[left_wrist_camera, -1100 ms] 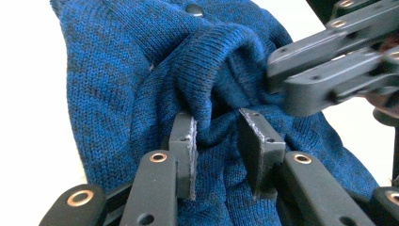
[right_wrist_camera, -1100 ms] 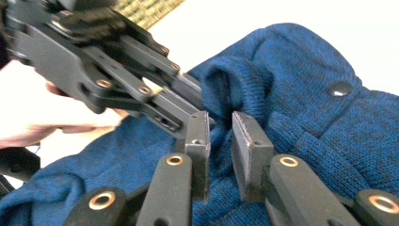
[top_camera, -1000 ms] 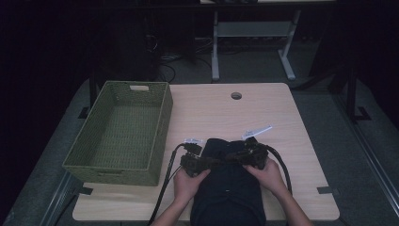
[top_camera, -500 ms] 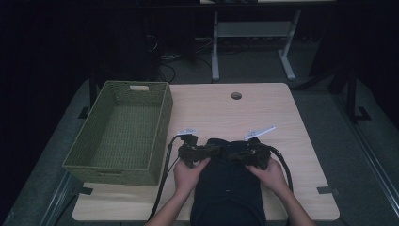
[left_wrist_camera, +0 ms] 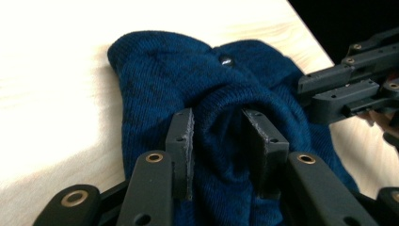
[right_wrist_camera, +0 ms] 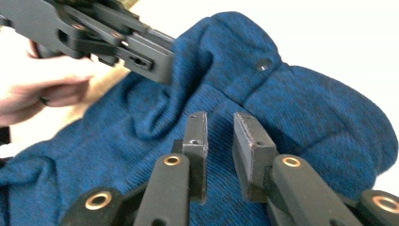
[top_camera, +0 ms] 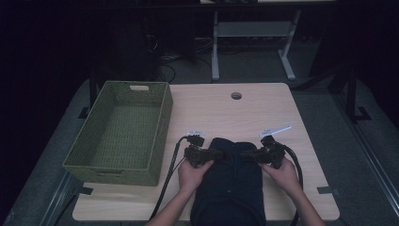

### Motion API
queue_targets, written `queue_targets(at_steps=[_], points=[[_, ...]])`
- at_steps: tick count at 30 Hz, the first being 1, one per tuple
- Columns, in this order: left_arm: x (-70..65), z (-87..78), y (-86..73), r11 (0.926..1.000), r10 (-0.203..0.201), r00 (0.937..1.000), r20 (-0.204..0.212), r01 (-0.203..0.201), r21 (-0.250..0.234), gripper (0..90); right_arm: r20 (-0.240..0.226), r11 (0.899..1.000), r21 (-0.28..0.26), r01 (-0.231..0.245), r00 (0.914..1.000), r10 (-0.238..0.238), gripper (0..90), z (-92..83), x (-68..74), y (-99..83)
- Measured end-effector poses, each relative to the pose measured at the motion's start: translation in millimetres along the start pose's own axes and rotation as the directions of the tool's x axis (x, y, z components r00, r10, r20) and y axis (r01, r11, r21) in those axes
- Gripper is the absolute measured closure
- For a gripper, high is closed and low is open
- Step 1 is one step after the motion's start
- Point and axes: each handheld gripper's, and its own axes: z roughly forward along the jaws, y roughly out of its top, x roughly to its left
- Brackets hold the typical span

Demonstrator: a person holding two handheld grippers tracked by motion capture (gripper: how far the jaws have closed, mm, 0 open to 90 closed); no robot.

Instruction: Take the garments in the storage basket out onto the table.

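A dark blue knit garment lies folded at the table's near edge, between the person's forearms. My left gripper is shut on a raised fold of the garment, which bulges between its pads. My right gripper hovers just over the garment; its jaws have just been opening and stand a little apart, pressing on nothing. In the high view the left gripper and the right gripper point at each other across the garment's far end. A small dark snap sits on the knit.
A green woven basket stands on the left of the wooden table. Two small white labels lie beyond the grippers, and a cable hole is near the far edge. Black cables trail off the near edge.
The right gripper has slid to the right along the garment's far end and its jaws have parted slightly. The left gripper keeps its hold on the fold.
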Motion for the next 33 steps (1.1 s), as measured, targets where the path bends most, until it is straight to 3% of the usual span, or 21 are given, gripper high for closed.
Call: queue_targets(at_steps=[5,9,14,17,23,25,30,33], points=[[-0.2,-3.8,-5.5,1.0,-0.004,0.9999,-0.012,0.004,0.009,65.1,0.022,0.998,0.058,0.004,0.9997,-0.005,74.7,13.4,-3.2,-1.0],[1.9,-8.3,-10.1,0.9997,-0.019,0.9995,-0.024,0.02,0.014,65.4,0.009,0.999,0.049,0.001,1.0,-0.002,75.5,22.0,-5.3,1.9],[3.0,-14.0,-13.8,0.9999,-0.014,0.9993,-0.034,0.015,0.008,65.2,-0.013,0.999,0.036,-0.003,0.9999,0.003,76.6,30.3,-7.8,5.1],[3.0,-19.3,-13.0,0.9999,-0.006,0.9995,-0.03,0.005,-0.013,63.3,-0.015,0.999,0.053,-0.008,0.9998,0.009,74.7,31.7,-6.9,10.3],[0.6,-33.2,-2.8,0.9972,-0.006,0.9999,-0.013,0.005,-0.075,62.2,0.0,1.0,0.005,-0.009,1.0,0.009,70.8,16.1,-5.3,17.7],[1.2,-36.3,2.2,0.9956,-0.008,0.9999,-0.012,0.007,-0.093,61.6,0.001,1.0,0.011,-0.021,0.9998,0.021,69.6,12.5,-9.3,18.6],[6.8,-36.5,12.0,0.9947,-0.021,0.9992,-0.036,0.017,-0.102,61.0,0.02,0.998,-0.035,-0.047,0.9987,0.047,67.8,0.0,-16.2,24.8],[13.8,-32.5,15.4,0.9939,-0.044,0.9983,-0.039,0.039,-0.103,60.7,0.038,0.998,-0.012,-0.063,0.9972,0.064,65.4,-2.0,-23.5,28.0]])
